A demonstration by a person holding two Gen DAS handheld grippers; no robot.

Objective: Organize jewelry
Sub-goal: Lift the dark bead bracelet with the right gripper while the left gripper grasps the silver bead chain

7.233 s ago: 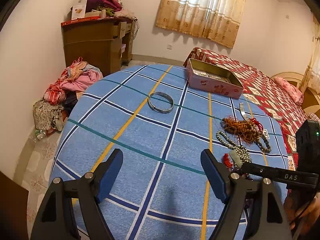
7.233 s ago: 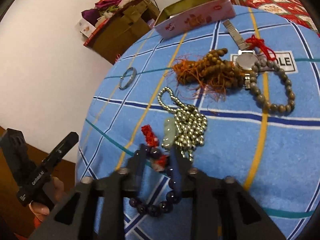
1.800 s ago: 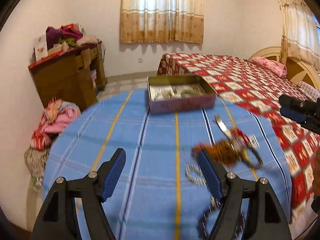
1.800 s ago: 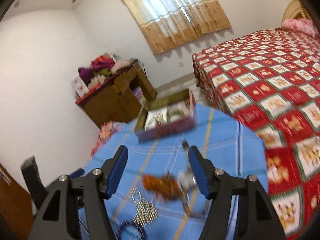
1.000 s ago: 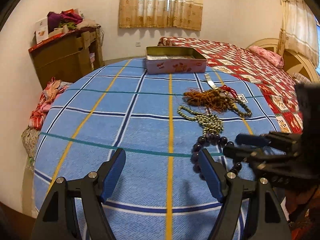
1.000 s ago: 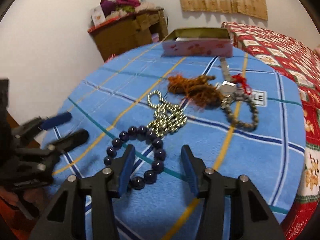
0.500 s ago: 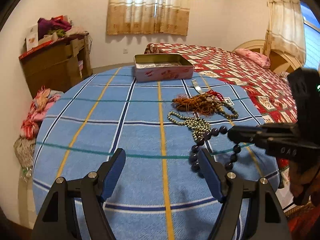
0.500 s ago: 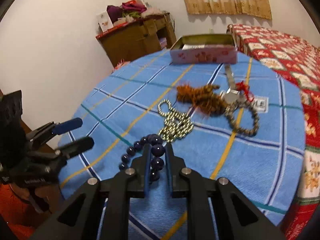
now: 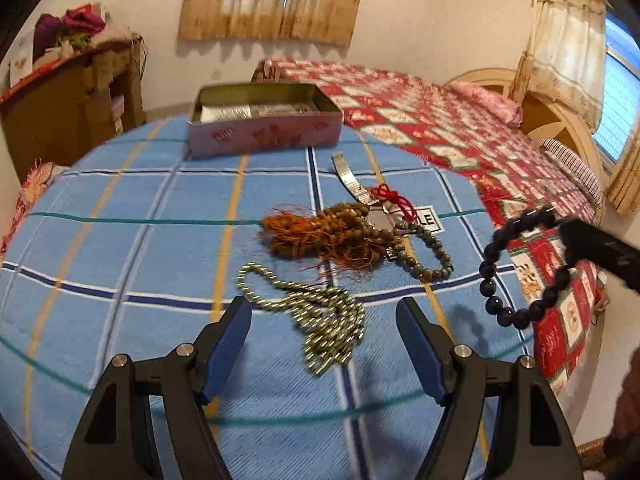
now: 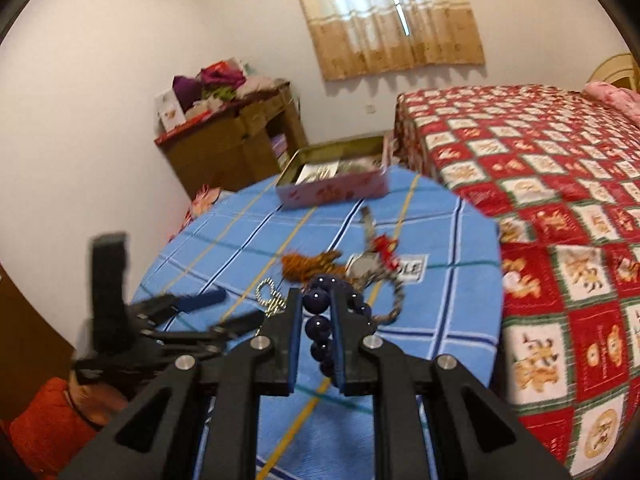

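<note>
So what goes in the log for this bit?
right hand-held gripper: shut on dark blue bead bracelet, lifted off table | left hand-held gripper: open, empty | pink rectangular tin: open

Right tool gripping a dark bead bracelet above the worktop

The right tool [image 10: 313,322] is pinching the dark bead bracelet [image 10: 317,301] between its blue-padded fingers [image 10: 295,338], lifted over the blue plaid worktop [image 10: 448,312]. Beyond it, an orange tasselled bead string [image 10: 308,265], a watch [image 10: 363,265] and a silver bead chain [image 10: 270,298] are lying near each other. The pink tin [image 10: 334,192] is sitting open at the far edge. The left tool [image 10: 224,312] is hovering at left, fingers apart.
</note>
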